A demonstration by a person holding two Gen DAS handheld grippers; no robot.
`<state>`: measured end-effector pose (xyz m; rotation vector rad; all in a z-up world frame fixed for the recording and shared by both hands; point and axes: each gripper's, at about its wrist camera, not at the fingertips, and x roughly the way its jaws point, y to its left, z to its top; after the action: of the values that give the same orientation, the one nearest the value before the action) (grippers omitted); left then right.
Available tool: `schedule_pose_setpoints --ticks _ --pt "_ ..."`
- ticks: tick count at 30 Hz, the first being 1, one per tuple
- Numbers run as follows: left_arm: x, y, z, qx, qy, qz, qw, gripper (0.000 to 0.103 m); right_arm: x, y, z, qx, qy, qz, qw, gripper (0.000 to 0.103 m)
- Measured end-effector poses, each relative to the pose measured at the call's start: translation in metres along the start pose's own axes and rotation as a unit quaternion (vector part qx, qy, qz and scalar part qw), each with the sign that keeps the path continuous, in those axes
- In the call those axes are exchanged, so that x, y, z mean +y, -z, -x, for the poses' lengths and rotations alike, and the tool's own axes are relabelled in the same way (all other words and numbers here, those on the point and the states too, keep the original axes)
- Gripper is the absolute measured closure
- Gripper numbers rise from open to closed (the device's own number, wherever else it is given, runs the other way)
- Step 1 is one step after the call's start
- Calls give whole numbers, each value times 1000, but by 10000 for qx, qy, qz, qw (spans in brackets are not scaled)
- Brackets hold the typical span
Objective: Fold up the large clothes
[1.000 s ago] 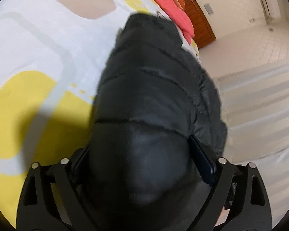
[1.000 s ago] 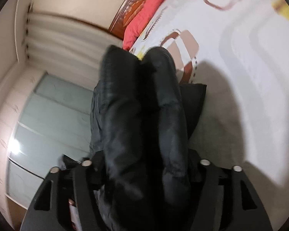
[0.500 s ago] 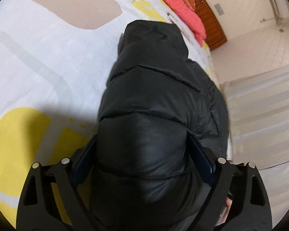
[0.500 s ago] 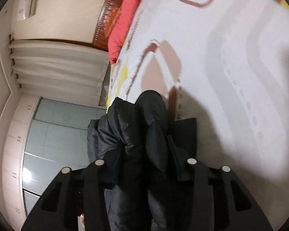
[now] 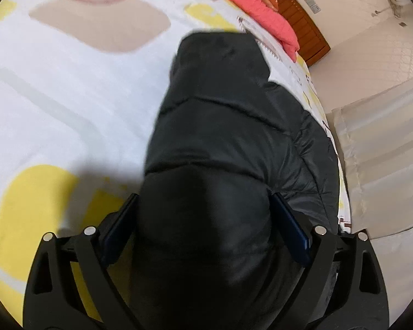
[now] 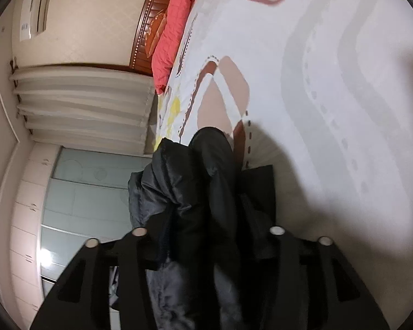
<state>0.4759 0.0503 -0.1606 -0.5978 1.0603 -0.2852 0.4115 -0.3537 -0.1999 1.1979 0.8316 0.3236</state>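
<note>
Left wrist view: a bed (image 5: pixel 68 96) covered by a white sheet printed with yellow, beige and grey shapes fills the left and upper field. A red quilt (image 5: pixel 250 13) lies along the far end of the bed against a brown wooden headboard (image 5: pixel 297 19). Pale curtains (image 5: pixel 385 143) hang at the right, beyond the bed's edge. A black padded jacket (image 5: pixel 223 126) lies on the bed near that edge, its long axis running from the left gripper (image 5: pixel 203 220) away toward the headboard, with its rounded far end pointing at the red quilt. The bulk of the jacket hides the middle of the bed. The near end of the jacket fills the space between both blue-padded fingers (image 5: pixel 291 228), which press on it from either side: the left gripper is closed on the jacket.

Right wrist view: the same bed (image 6: pixel 330 68) occupies the right half; the red quilt (image 6: pixel 176 27), headboard (image 6: pixel 148 27) and curtains (image 6: pixel 82 104) stand at upper left, with a glass-fronted wardrobe (image 6: pixel 77 192) below them. Bunched folds of the jacket (image 6: pixel 206 187) rise out of the right gripper (image 6: pixel 206 247) toward the headboard. The folds cover the fingertips. Its jaws have just been opening somewhat, with the jacket between them; contact with the cloth cannot be told.
</note>
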Motion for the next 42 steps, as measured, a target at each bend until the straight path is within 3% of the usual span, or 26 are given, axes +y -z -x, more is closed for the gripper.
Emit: schedule_pose_setpoints --ticks 2,10,14,19,24,32,42 --pt "-3 8 21 -185 -151 -174 9996 10 8 6 15 -100 162 122 9997 44" --pt "-7 69 80 -410 -384 -500 9972 10 9 54 65 -228 443 152 9986 44" --pt "-11 99 107 -547 -561 -715 9944 10 23 96 89 -394 975 594 9927 44" --pt "-19 143 147 -976 -966 -1078 9846 8 40 151 116 -618 1491 1045 9813 40" --pt "-29 184 175 -1306 -1322 -1435 9720 2 63 203 130 -790 1954 1670 9632 37" --pt "-37 236 204 -1420 -1582 -1695 9623 2 91 269 138 -1091 2814 2714 9139 37" --pt "-43 270 229 -1633 -1905 -1905 9491 2 106 310 145 -1271 3099 3257 8841 35"
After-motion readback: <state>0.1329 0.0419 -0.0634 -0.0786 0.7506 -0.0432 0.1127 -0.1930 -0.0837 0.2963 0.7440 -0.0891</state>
